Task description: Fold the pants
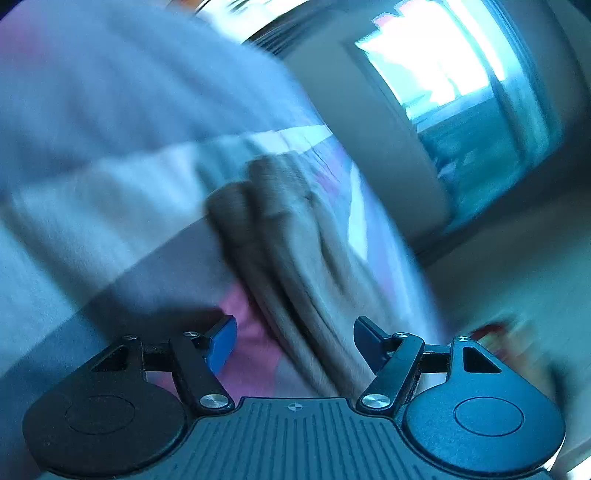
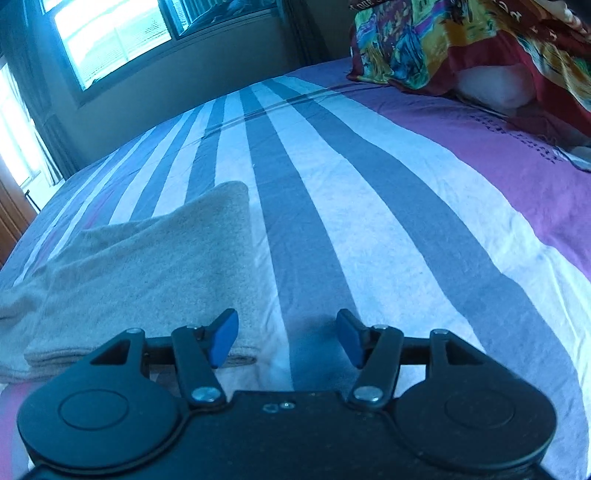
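The beige pants [image 2: 147,266] sit folded on the striped bed [image 2: 369,206], lower left of the right wrist view, edge just under the right claw [image 2: 286,338], which is spread apart with nothing in it. Left view is super blurry, but the pants [image 1: 295,258] run down the middle toward the left claw [image 1: 293,345], also spread and empty. Window [image 2: 110,37] upper left, colourful cloth [image 2: 461,40] upper right.

Striped bedspread [image 2: 332,206] on bed, bright window [image 2: 110,33], grey wall [image 2: 229,77]
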